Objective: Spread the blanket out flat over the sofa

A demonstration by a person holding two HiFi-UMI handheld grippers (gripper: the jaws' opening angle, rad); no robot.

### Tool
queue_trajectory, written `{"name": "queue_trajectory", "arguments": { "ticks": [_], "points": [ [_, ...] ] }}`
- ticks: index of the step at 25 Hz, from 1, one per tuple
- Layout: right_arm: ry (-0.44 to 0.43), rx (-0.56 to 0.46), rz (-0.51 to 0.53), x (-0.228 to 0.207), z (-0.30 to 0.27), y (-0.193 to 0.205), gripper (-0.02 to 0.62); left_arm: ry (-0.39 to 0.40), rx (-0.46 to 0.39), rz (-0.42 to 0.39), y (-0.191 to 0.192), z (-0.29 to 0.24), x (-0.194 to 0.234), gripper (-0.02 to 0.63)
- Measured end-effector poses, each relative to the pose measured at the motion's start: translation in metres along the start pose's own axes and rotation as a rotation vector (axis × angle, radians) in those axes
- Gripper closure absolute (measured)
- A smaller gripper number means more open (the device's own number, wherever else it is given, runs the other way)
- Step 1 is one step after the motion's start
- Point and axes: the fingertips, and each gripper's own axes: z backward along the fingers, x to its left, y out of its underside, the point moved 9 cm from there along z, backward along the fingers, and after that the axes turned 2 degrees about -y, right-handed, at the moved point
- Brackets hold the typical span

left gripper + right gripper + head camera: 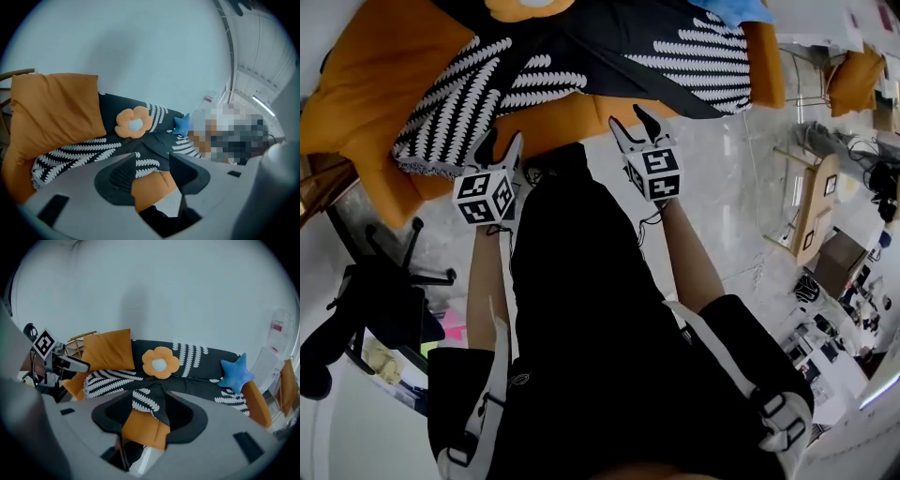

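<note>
The pale polished floor [712, 187] carries an orange sofa [572, 117] set against a plain light wall. The blanket [581, 42], black with white fern-leaf print, lies on the sofa over the backrest and seat. It is not flat: creases run across the middle, one pointed fold hangs over the front edge of the seat near the centre, and the end at the head view's left is bunched on the seat. A large orange square cushion [108, 350] leans upright against the backrest at that same end, just beside the bunched part. An orange flower-shaped cushion [160, 363] with a pale centre rests on the blanket against the backrest, near the middle. A blue star-shaped cushion [234, 373] rests on the blanket further toward the opposite end, well apart from the flower cushion. A brown box-like item [839, 261] stands on the floor at the head view's right; whether anything is in it cannot be told. The left tool [502, 145] is released: its jaws stand apart with nothing between the pads, and it is held in front of the seat edge, clear of the blanket. The right tool [628, 127] is likewise released, jaws apart and empty, beside the left tool and pointing toward the hanging fold without touching it.
</note>
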Motion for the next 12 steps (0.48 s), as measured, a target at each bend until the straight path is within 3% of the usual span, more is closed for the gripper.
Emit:
{"name": "queue_trajectory", "arguments": {
  "ticks": [12],
  "points": [
    [-0.028, 0.076, -0.094, -0.052, -0.052, 0.018, 0.367, -0.016, 0.112, 0.015, -0.005, -0.066, 0.009, 0.38]
  ]
}}
